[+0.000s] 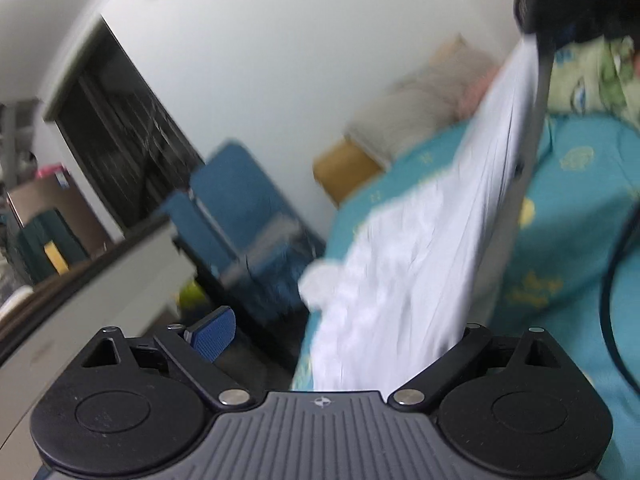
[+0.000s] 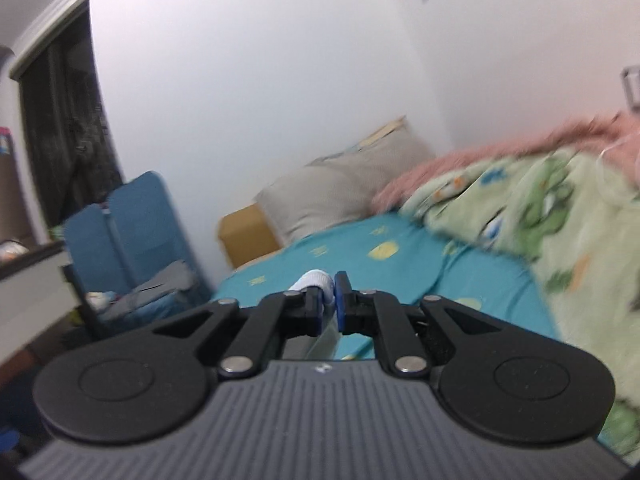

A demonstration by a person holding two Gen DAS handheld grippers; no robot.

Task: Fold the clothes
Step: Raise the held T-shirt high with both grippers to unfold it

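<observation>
Above the bed [image 1: 580, 208] the white shirt [image 1: 400, 280] hangs stretched. The right gripper [image 2: 328, 300] is pinched on a shirt edge. The left gripper [image 1: 332, 344] stands wide, cloth draped over it; whether it grips is unclear.

No text or label is legible (both views blurred).

A white garment [image 1: 404, 264], crumpled and stretched taut, hangs between both pairs of fingers, a bunched corner [image 2: 316, 282] pinched between the right ones.
</observation>
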